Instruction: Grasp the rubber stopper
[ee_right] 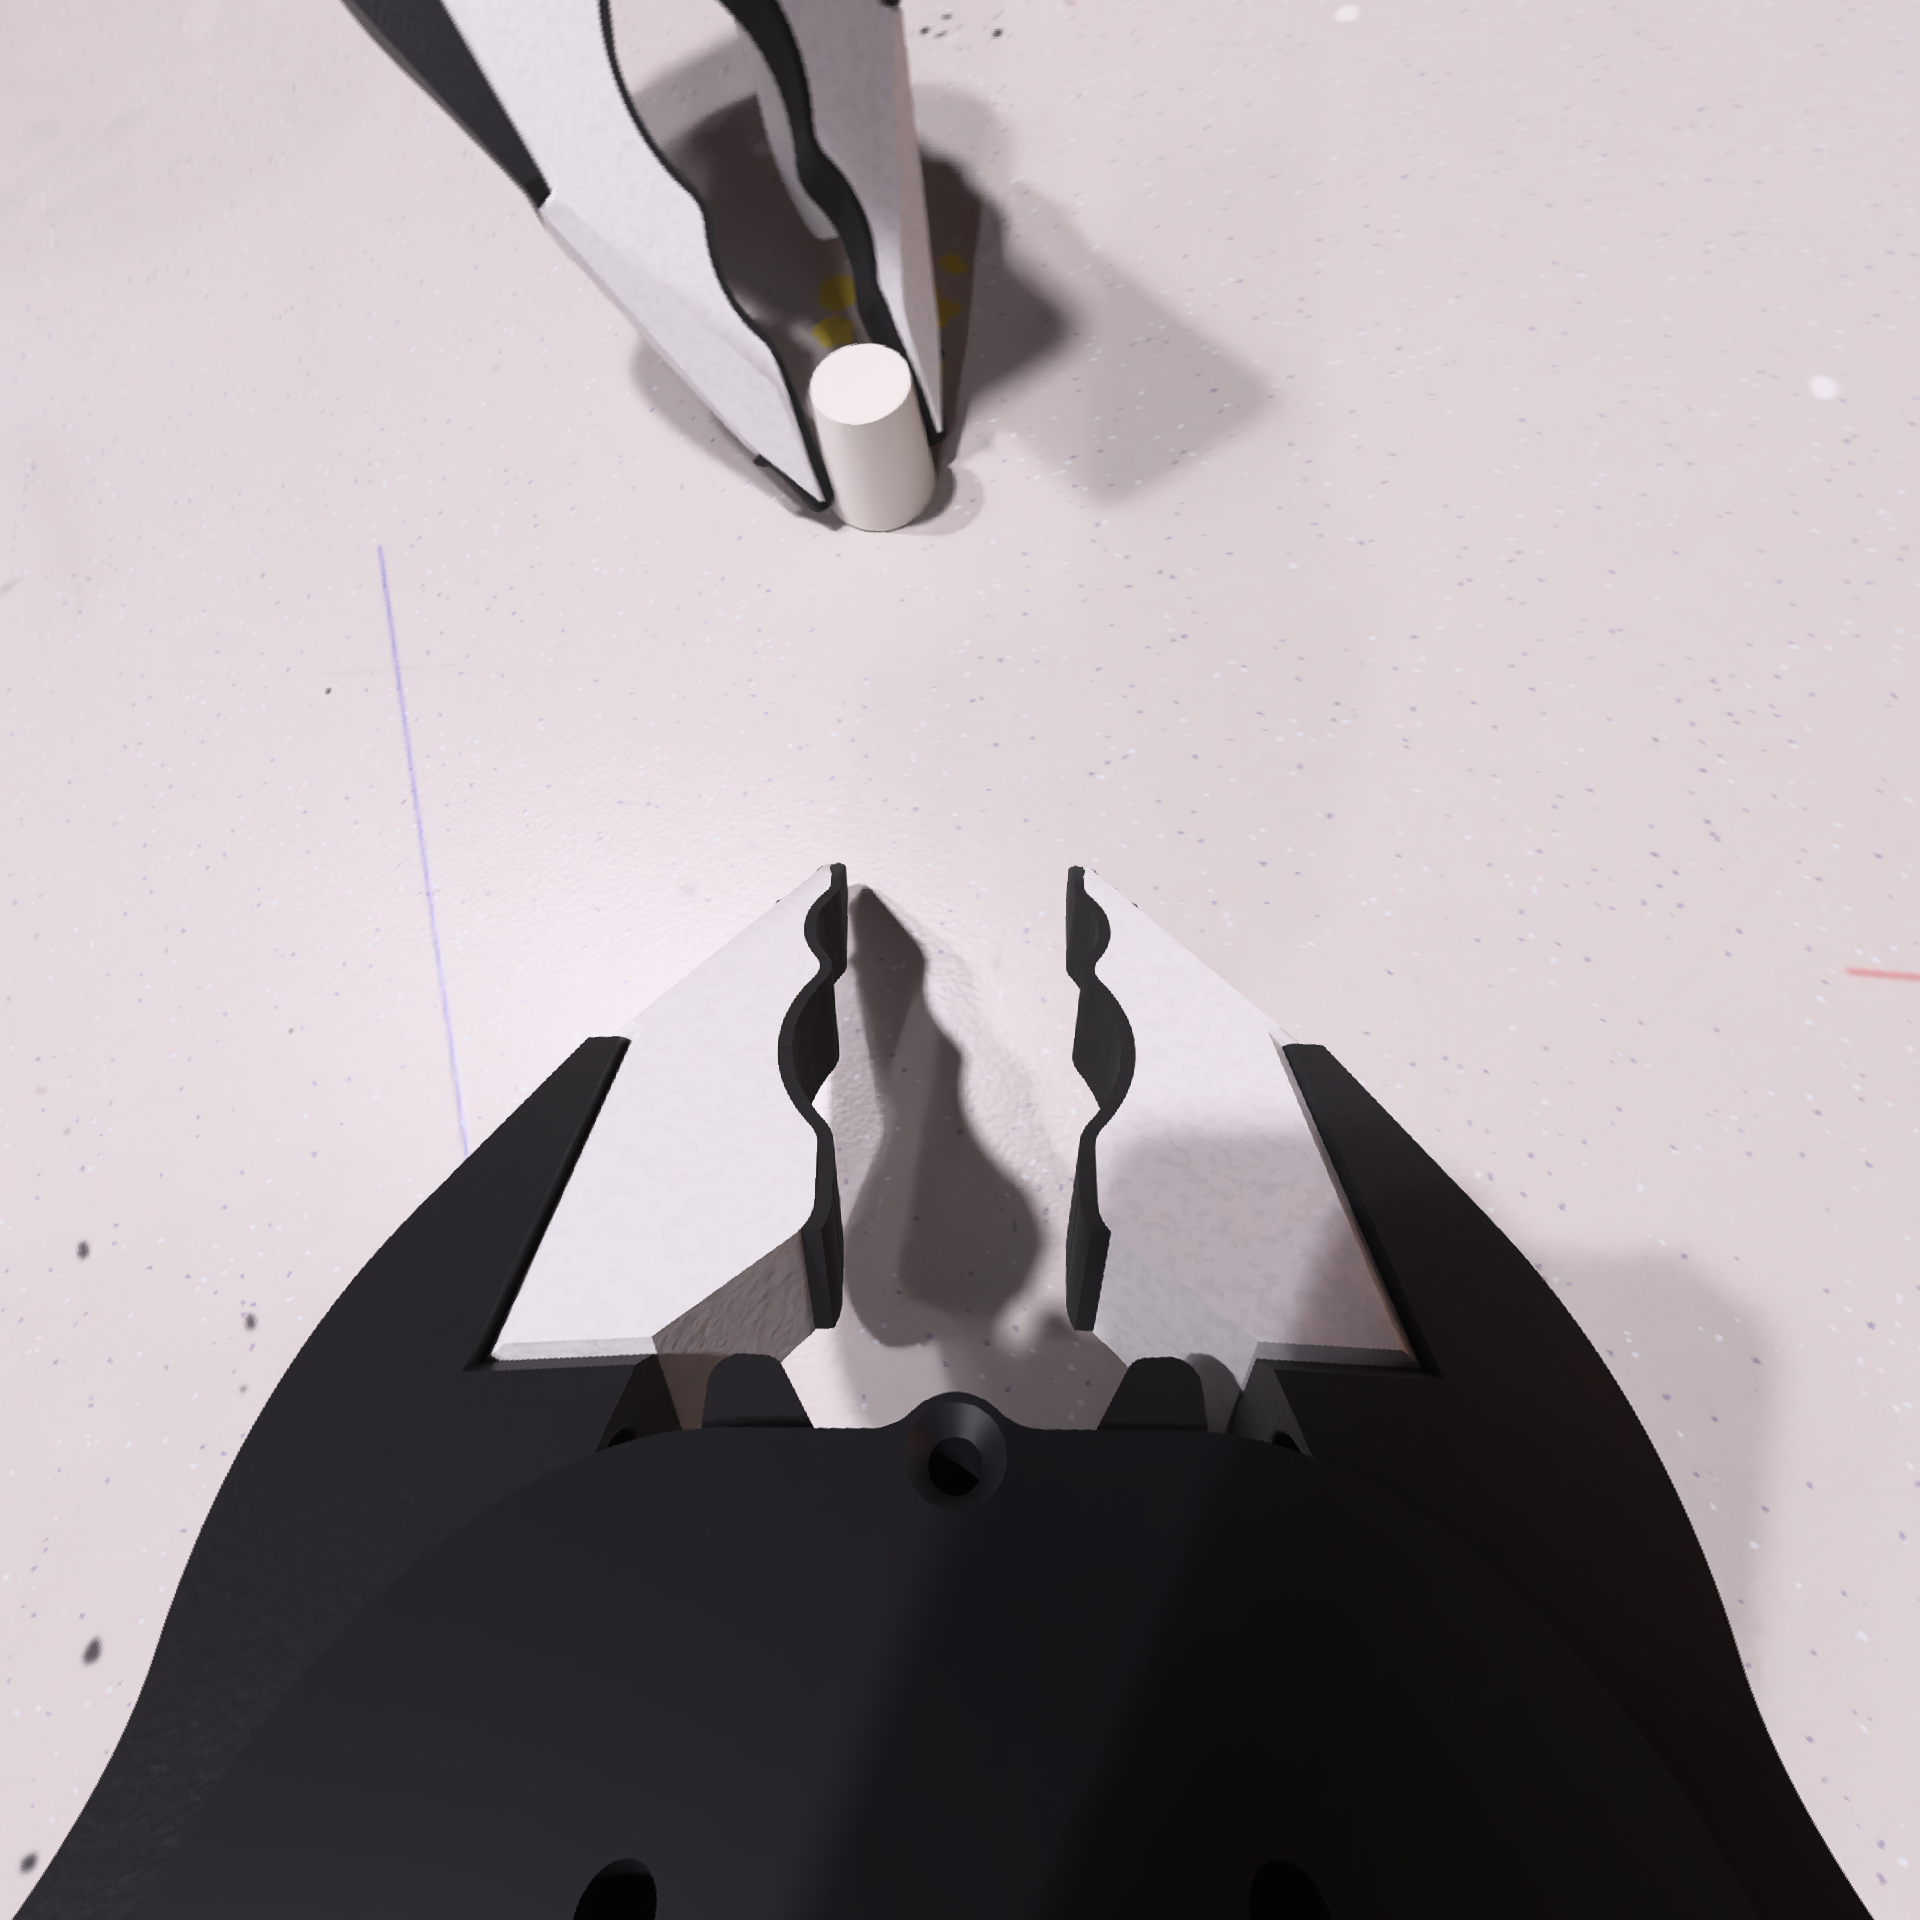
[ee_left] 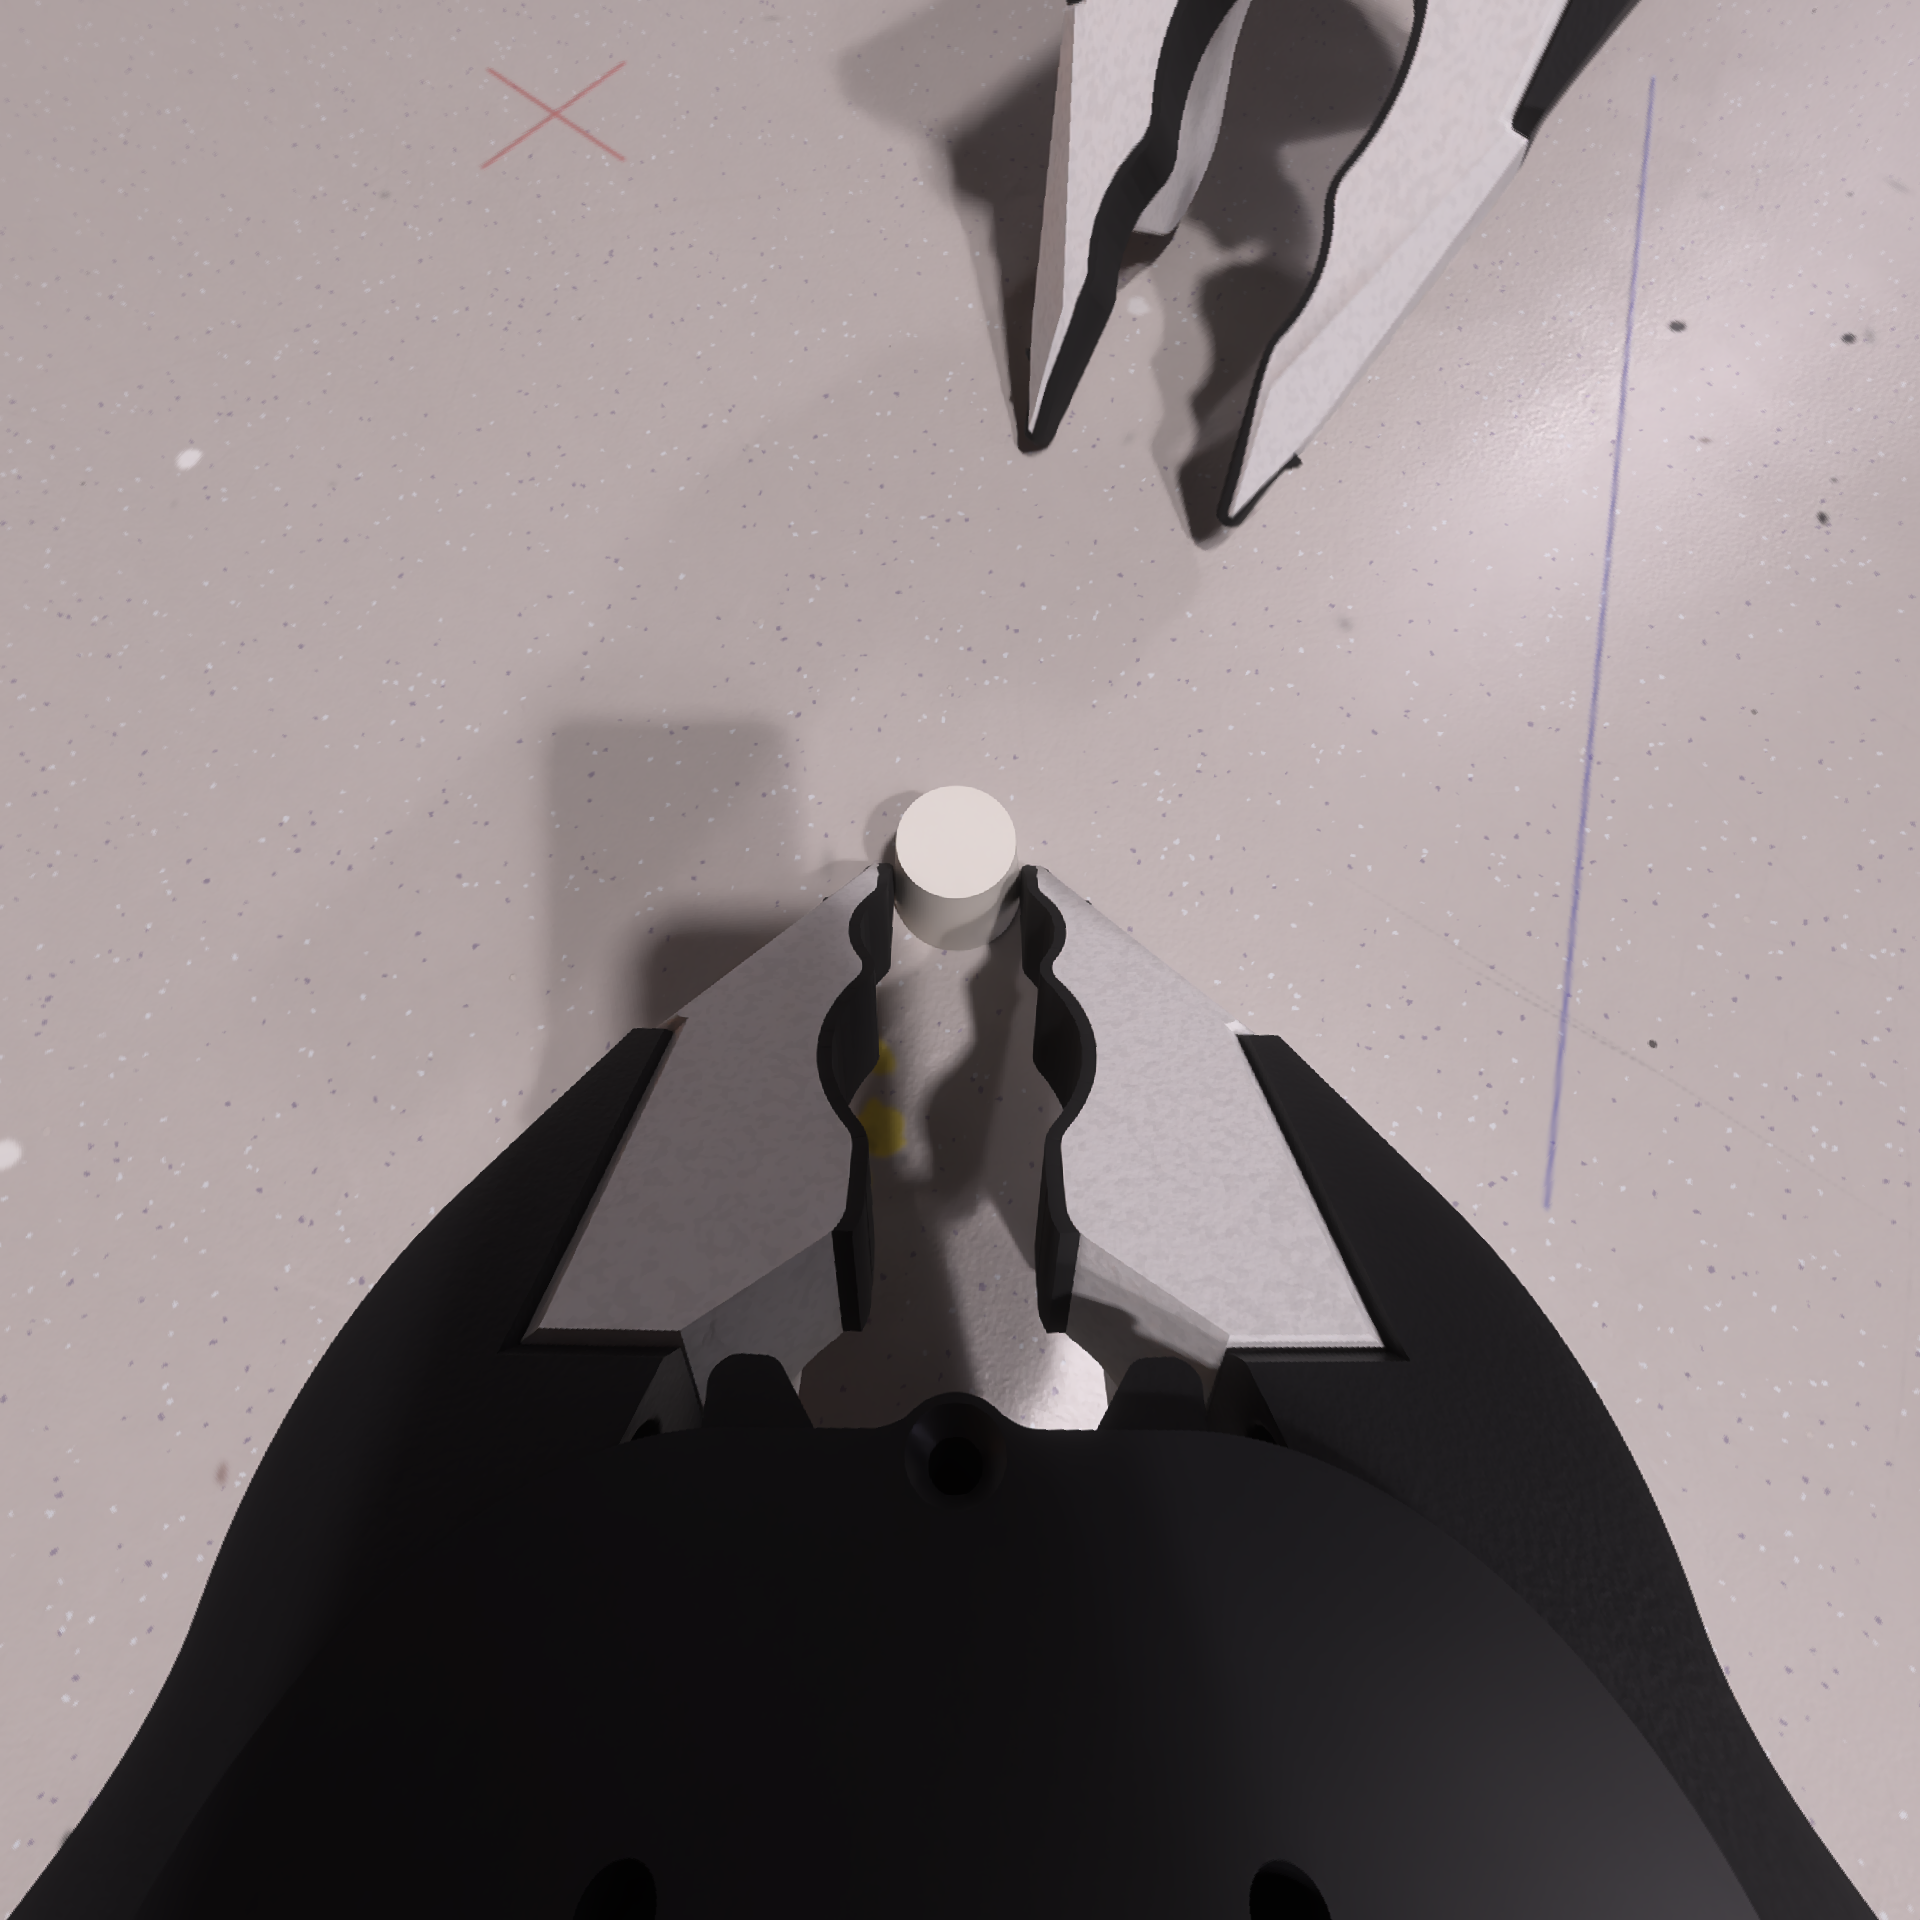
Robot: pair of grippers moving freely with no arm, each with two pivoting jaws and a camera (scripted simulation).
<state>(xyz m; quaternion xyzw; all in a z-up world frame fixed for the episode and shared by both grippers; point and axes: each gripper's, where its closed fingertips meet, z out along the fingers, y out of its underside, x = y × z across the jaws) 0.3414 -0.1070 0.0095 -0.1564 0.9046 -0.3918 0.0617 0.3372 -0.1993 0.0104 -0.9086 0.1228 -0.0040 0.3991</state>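
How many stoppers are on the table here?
1. The stopper stands upright between the left gripper fingertips, opposite the open right gripper. None seems hidden.

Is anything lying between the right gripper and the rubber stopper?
No. In the right wrist view, only bare tabletop separates the right gripper from the stopper, which the left gripper holds.

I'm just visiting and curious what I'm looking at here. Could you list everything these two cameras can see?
Short white cylindrical rubber stopper: one, white, standing upright on the table between the left gripper's fingertips.
Pale speckled table: one, off-white, under everything.
Thin red cross mark: one, red, far left on the table.
Thin blue line: one, blue, drawn along the table's right side.
Yellow spots: a few, yellow, on the table behind the stopper.
Left gripper: one, black and white, closed around the stopper.
Right gripper: one, black and white, open, empty, facing the left.
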